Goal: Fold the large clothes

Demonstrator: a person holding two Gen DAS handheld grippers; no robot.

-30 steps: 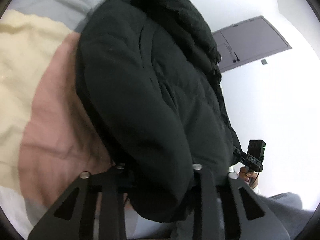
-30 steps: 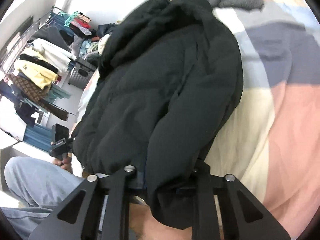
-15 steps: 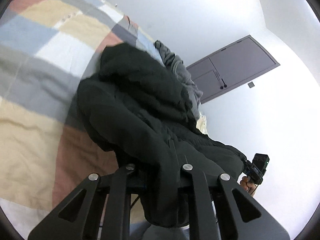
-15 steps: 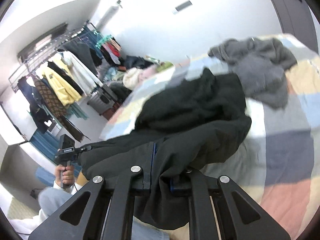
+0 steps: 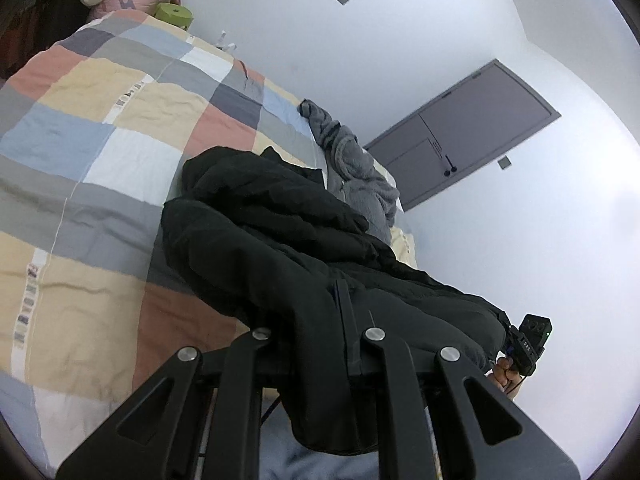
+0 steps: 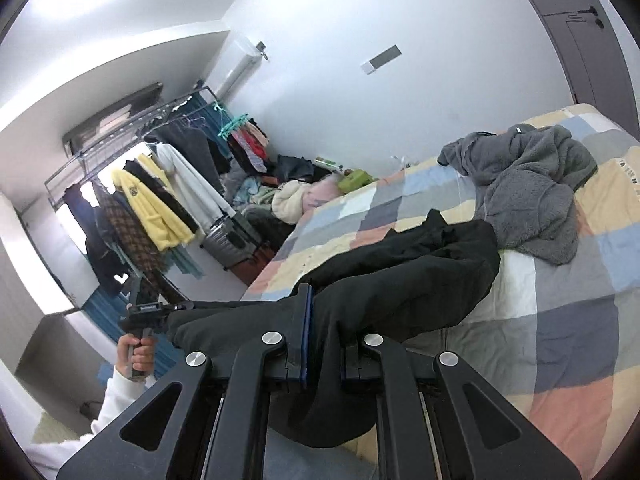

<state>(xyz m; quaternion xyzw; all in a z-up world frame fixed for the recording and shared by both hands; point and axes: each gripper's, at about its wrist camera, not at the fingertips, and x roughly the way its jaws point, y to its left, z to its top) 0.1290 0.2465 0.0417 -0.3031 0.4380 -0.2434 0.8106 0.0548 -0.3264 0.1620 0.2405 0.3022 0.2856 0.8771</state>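
Note:
A black padded jacket (image 5: 280, 248) lies partly on the checked quilt, its near edge lifted and stretched between both grippers. My left gripper (image 5: 320, 340) is shut on one end of that edge, and cloth drapes over its fingers. In the right wrist view the jacket (image 6: 400, 280) hangs from my right gripper (image 6: 324, 340), which is shut on the other end. Each view shows the other gripper: the right gripper (image 5: 530, 344) at the jacket's far corner, and the left gripper (image 6: 148, 314) in a hand with a white sleeve.
A grey fleece garment (image 6: 532, 188) lies crumpled on the bed (image 5: 100, 152) beyond the jacket. A loaded clothes rack (image 6: 152, 192), a suitcase (image 6: 228, 240) and piled clothes stand past the bed's far side. A grey door (image 5: 472, 132) is in the wall.
Both grippers have risen with the jacket's edge in them. The jacket no longer fills the views; its near part is off the bed and pulled long between the grippers.

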